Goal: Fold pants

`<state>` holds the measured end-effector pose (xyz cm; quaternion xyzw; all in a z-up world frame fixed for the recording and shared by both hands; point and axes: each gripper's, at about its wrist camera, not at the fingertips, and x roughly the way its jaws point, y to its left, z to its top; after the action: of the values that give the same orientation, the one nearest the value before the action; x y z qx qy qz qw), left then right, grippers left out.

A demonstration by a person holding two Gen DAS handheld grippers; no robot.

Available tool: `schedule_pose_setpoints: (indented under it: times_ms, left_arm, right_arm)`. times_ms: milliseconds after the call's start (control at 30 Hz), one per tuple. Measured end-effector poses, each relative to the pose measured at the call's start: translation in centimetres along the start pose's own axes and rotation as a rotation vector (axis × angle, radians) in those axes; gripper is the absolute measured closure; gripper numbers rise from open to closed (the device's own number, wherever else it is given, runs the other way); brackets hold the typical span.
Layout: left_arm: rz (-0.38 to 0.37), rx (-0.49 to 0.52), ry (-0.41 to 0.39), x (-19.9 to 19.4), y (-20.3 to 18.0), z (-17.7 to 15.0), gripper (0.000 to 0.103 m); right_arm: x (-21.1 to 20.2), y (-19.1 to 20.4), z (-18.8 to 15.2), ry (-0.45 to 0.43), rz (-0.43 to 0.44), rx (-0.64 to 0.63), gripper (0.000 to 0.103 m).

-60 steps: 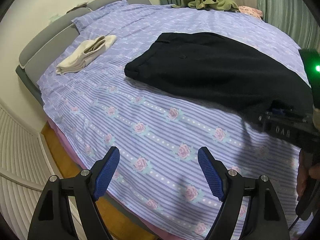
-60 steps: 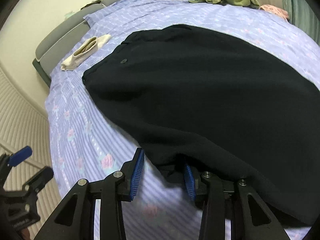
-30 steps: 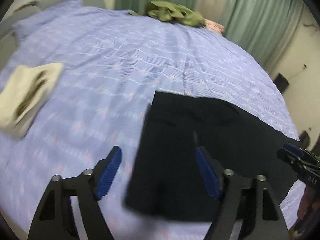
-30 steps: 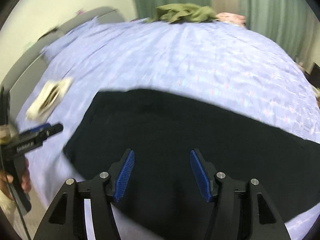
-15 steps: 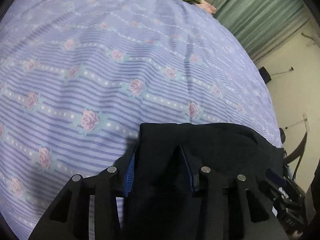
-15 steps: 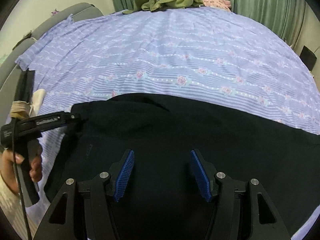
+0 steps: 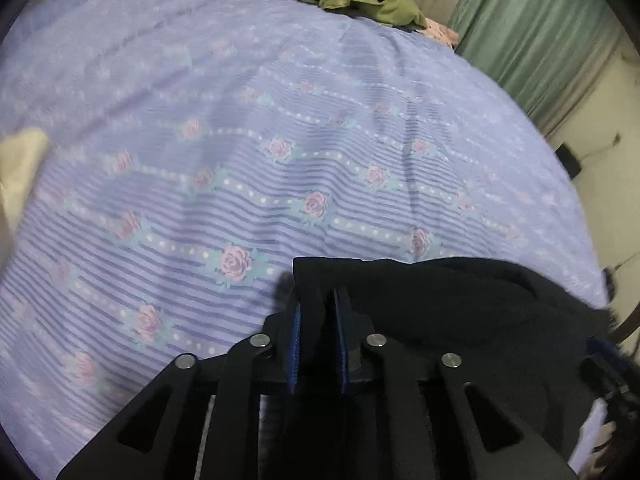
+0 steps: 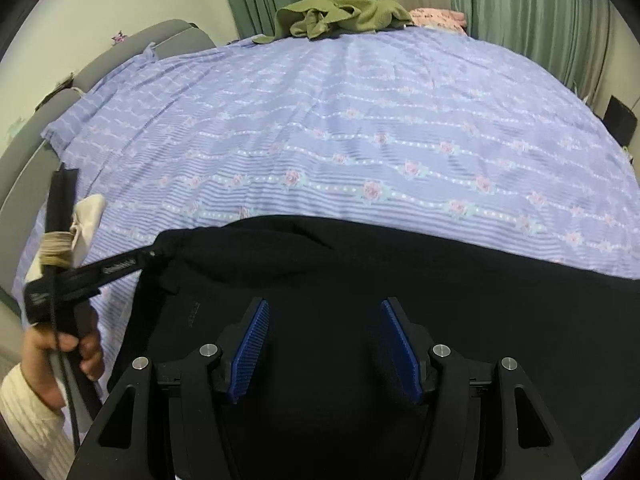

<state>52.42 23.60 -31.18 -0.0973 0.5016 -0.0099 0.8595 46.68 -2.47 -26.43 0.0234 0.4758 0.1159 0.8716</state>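
The black pants [image 8: 400, 280] lie on the floral bedsheet [image 8: 360, 120], near its front edge. The left gripper [image 7: 316, 312] has just been closing and pinches a corner of the pants. The right gripper [image 8: 324, 344] hovers spread above the cloth, holding nothing.

A: Left gripper [image 7: 316, 304]?

B: Pitched steeply down, blue pads [image 7: 295, 340] drawn near together. The jaws have just been closing, and a fold of the black pants [image 7: 460, 304] is pinched between them.

A: The hand on it?

B: From the right wrist view, the left hand [image 8: 60, 350] is wrapped round the handle, a cream ribbed sleeve [image 8: 24, 412] at the wrist.

A: Right gripper [image 8: 324, 344]?

B: Also angled down, jaws standing well apart over the pants, blue pads [image 8: 250, 344] clear of the cloth, nothing between them
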Motion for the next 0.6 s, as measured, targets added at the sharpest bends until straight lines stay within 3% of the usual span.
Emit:
schedule_pose_setpoints:
  times_ms: [67,100,133,167,233,367,600]
  left_arm:
    - [0.106,0.061,-0.038,-1.8,-1.3,0.2,0.072]
    - [0.14,0.103,-0.078,-3.2,-2.2,0.2,0.062]
    - [0.152,0.145,-0.129,-5.2,-3.4,0.1,0.049]
    - [0.15,0.177,-0.159,-6.6,-4.4,-0.1,0.045]
    - [0.113,0.27,-0.202,-9.7,-7.9,-1.3,0.043]
    - [0.012,0.395,-0.212,-13.3,-15.7,-5.4,0.042]
    - [-0.15,0.471,-0.118,-14.2,-31.1,-14.1,0.041]
  right_arm:
    - [-1.2,-0.7,-0.1,-0.024,-0.014,-0.011,0.043]
    - [-2.1,-1.3,-0.3,-0.037,-0.024,-0.014,0.043]
    - [-3.2,-2.1,-0.6,-0.052,-0.033,-0.012,0.043]
    - [-4.3,-2.9,-0.8,-0.064,-0.033,-0.007,0.043]
    - [-6.8,-5.0,-1.6,-0.093,-0.033,0.003,0.043]
    - [-12.8,-11.2,-4.5,-0.15,-0.092,0.031,0.043]
    - [-21.6,-26.3,-11.0,-0.164,-0.234,0.2,0.043]
